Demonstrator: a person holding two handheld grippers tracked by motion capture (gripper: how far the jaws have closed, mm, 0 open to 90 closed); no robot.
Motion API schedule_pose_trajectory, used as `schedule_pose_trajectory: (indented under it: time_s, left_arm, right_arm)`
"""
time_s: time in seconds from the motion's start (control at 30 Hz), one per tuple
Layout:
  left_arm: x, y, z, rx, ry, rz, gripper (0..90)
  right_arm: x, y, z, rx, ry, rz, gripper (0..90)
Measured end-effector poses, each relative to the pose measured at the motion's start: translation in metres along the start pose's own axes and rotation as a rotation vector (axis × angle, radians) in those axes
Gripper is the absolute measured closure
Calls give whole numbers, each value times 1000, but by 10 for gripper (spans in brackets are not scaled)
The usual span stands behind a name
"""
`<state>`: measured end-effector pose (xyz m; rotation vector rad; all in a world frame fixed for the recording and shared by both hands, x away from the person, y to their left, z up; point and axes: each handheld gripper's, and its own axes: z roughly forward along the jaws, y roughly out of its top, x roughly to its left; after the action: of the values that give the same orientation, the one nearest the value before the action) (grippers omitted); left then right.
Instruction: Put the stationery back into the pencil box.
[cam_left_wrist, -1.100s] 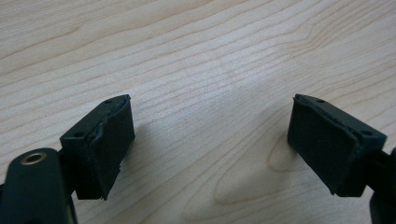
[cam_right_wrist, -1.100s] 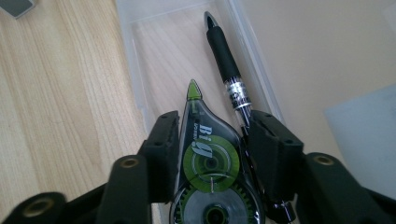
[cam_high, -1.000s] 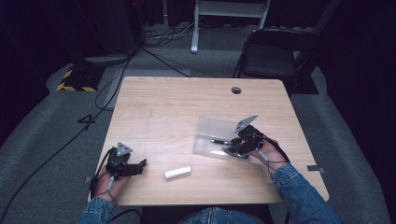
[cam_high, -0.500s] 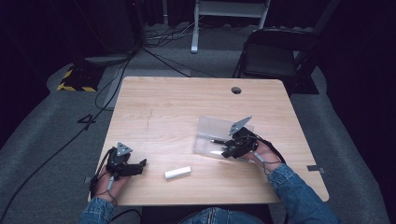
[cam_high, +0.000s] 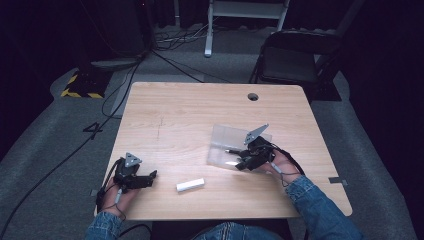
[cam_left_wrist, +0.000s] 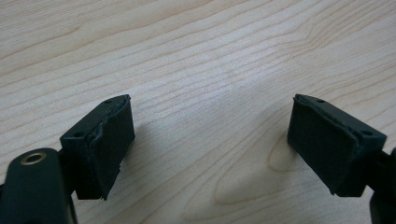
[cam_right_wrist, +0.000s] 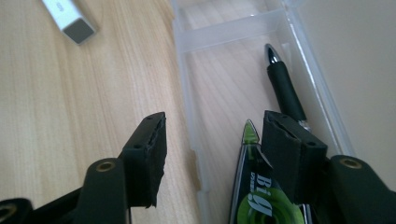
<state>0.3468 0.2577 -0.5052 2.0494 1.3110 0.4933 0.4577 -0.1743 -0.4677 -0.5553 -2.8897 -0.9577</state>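
Your right gripper (cam_right_wrist: 210, 154) just opened, dropping the green pen (cam_right_wrist: 254, 196) in the case (cam_high: 227, 137); left gripper (cam_left_wrist: 210, 149) sits open, the eraser (cam_high: 190, 184) at its 3 o'clock is probably next.

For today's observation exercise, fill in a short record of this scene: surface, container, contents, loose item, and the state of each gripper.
Surface: wooden table
Container: clear plastic case, open, lying flat
Contents: black pen and a green-labelled pen, side by side in the case
Loose item: white stick on the table, outside the case
Right gripper: jaws just opening, apart over the case's near wall; one jaw is above the green-labelled pen, nothing held
Left gripper: open over bare wood, holding nothing
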Motion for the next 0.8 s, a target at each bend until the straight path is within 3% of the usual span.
schedule_pose_trajectory:
  time_s: [0.17,0.8]
  left_arm:
    - [0,0,0,0,0,0,152]
    - [0,0,0,0,0,0,152]
  right_arm:
    - [2,1,6,24,-15,-21,393]
    - [8,-1,1,52,22,-38,417]
